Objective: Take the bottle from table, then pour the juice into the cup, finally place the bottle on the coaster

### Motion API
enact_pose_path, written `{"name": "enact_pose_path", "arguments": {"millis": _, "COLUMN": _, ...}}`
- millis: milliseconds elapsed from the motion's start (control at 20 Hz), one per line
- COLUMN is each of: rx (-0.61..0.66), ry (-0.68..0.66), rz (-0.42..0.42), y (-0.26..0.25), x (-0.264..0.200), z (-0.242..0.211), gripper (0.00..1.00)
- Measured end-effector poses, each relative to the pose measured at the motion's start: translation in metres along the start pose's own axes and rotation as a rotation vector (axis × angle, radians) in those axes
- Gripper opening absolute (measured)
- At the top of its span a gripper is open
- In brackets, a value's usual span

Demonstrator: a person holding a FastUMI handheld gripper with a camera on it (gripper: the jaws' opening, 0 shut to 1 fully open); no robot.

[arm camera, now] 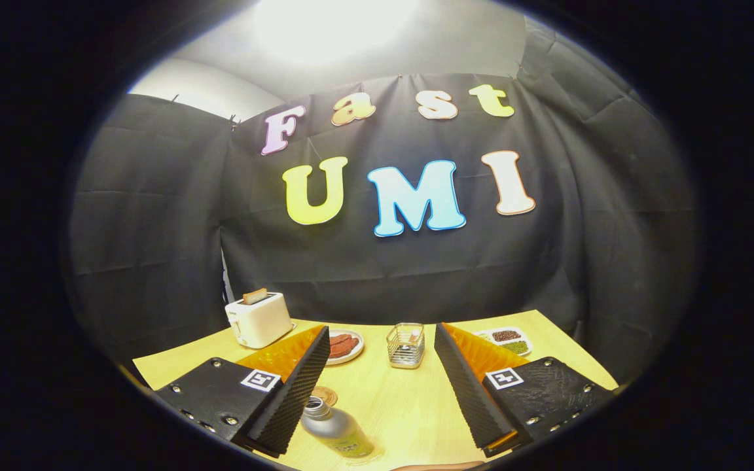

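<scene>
Your claw [382, 343] is spread wide, nothing btwn the fingers but bare table [410, 405]. It's held above the tabletop, looking fwd over it.

The bottle [336, 428] stands low down btwn the fingers, close to the left finger's base, not touching either one as far as you can see. Cap end is up, label faces you.

The coaster [324, 394], a small round disc, lies just behind the bottle, partly hidden by the left finger's inner edge.

The cup [406, 345], clear glass, sits straight ahead btwn the two fingertips, a bit beyond them and nearer the right one.

Beyond the left fingertip: a plate [344, 345] w/ reddish food, and further left a toaster [258, 318] w/ a slice sticking up. Beyond the right fingertip: a small tray [506, 340] w/ dark and green contents.
</scene>
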State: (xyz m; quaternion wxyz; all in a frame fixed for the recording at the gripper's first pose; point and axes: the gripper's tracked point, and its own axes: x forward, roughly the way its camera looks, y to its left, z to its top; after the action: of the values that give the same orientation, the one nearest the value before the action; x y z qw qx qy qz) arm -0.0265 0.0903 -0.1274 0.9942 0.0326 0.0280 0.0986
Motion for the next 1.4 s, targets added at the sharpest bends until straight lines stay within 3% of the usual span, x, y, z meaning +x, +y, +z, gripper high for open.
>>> {"name": "enact_pose_path", "arguments": {"millis": 500, "rx": -0.083, "ry": -0.067, "rz": 0.018, "y": 0.056, "x": 0.001, "z": -0.043, "gripper": 0.99}}
{"name": "enact_pose_path", "arguments": {"millis": 750, "rx": -0.099, "ry": -0.084, "rz": -0.053, "y": 0.053, "x": 0.011, "z": -0.07, "gripper": 0.99}}
{"name": "enact_pose_path", "arguments": {"millis": 1400, "rx": -0.109, "ry": -0.042, "rz": -0.147, "y": 0.043, "x": 0.031, "z": -0.139, "gripper": 0.99}}
